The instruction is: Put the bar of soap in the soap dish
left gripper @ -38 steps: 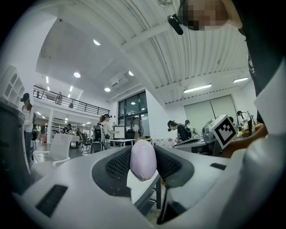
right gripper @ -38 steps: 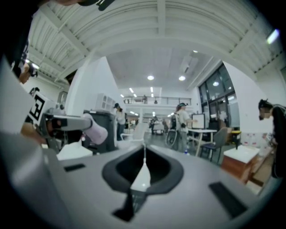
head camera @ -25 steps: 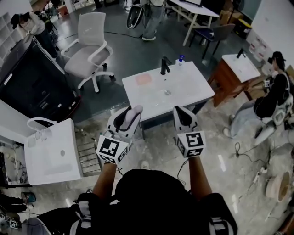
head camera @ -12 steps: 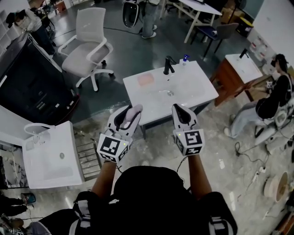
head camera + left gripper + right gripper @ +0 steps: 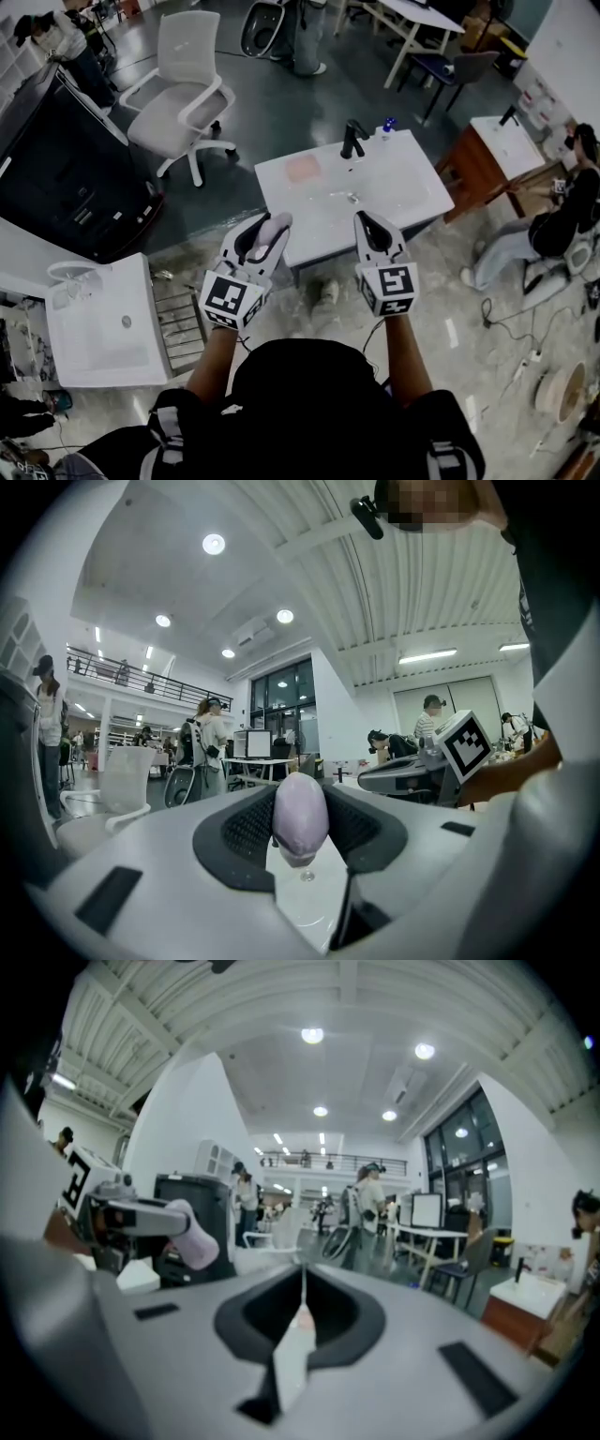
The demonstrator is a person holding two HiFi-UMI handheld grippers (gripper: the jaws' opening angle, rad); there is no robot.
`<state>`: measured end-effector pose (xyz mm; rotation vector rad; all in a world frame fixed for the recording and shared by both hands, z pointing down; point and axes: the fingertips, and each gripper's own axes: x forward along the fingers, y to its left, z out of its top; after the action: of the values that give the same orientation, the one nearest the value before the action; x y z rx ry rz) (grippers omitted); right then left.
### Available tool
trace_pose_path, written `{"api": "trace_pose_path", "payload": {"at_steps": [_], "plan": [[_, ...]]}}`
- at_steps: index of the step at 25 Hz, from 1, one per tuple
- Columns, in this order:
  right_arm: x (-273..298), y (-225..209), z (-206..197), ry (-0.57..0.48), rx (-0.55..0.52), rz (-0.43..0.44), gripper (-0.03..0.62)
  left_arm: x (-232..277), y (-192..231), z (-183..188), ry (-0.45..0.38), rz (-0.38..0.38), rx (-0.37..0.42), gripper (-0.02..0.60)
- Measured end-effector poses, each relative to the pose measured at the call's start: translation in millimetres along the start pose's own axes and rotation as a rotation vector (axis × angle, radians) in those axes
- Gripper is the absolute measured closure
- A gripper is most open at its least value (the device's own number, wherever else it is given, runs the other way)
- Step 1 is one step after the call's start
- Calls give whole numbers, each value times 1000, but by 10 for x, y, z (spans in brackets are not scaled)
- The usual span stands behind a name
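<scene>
Left tongs (image 5: 300,829) are clamped partway open on the soap (image 5: 300,810), a pale lilac rounded bar standing on end between the ribbed pads, its top poking above them. Right tongs (image 5: 302,1309) are pinched fully together with nothing in them; through their camera I can see the bar's end jutting past the other pair's tips. From the head camera both pairs are held out level in front of me, short of the white counter (image 5: 403,192), where a flat pink piece I take for the dish (image 5: 303,167) lies near the far left corner, well apart from the tap (image 5: 353,139).

I judge the bar to be light, stiff and smooth, so the worry is slip rather than breakage: a rounded, waxy surface could squirt out if I squeeze harder or tilt sharply. The present hold, across the two broad faces near the middle, looks like the right one. I'd keep the pressure steady, lower the bar until its bottom end touches the dish, and only then ease off.
</scene>
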<state>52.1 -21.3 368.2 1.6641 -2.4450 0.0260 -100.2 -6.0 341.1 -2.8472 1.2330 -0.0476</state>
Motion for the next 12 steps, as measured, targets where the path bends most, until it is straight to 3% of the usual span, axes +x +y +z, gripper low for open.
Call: {"api": "trace_pose_path", "payload": {"at_steps": [12], "plan": [[609,-616,-40,4,40,29,557,788,220,-47,19,22,9,408]]}}
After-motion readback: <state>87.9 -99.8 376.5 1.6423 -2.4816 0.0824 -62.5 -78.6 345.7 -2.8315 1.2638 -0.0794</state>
